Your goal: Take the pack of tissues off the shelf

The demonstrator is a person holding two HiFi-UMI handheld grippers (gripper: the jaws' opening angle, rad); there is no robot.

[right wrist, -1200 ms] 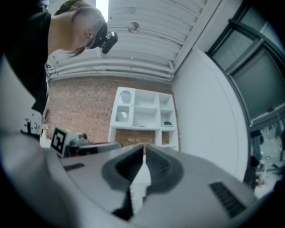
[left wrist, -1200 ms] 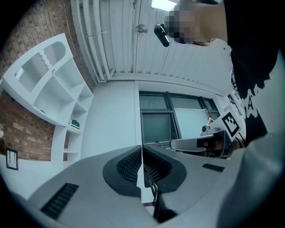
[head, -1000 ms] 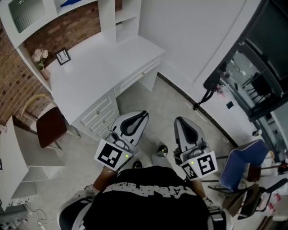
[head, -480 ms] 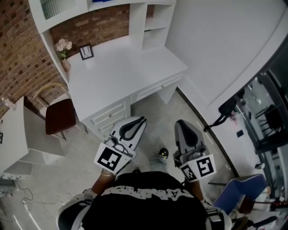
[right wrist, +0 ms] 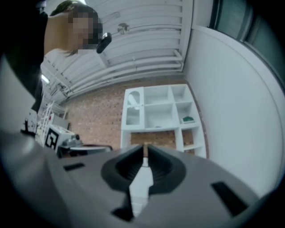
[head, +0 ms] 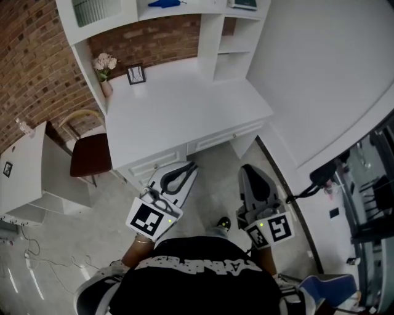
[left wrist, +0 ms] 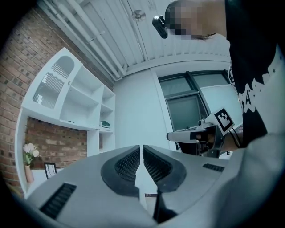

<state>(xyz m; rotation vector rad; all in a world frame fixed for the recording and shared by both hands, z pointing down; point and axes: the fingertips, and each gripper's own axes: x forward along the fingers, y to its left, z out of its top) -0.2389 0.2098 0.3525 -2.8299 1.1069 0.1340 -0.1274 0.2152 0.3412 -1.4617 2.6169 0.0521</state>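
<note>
The pack of tissues (head: 244,3), small and green, lies flat in the right-hand column of the shelf (head: 225,24), in a compartment above the tabletop's (head: 184,104) back right corner. Its longer side seems to run along the shelf board's front edge; which way it faces is too small to tell. A blue thing (head: 165,3) lies in the wider compartment to its left. A vase of flowers (head: 103,64) and a small picture frame (head: 136,74) stand at the tabletop's back left corner, and a chair (head: 89,154) stands off its left edge. The whole tabletop lies between the pack and the grippers. The left gripper (head: 192,165) and right gripper (head: 246,167) are over the floor before the front edge, jaws pressed together on nothing.
</note>
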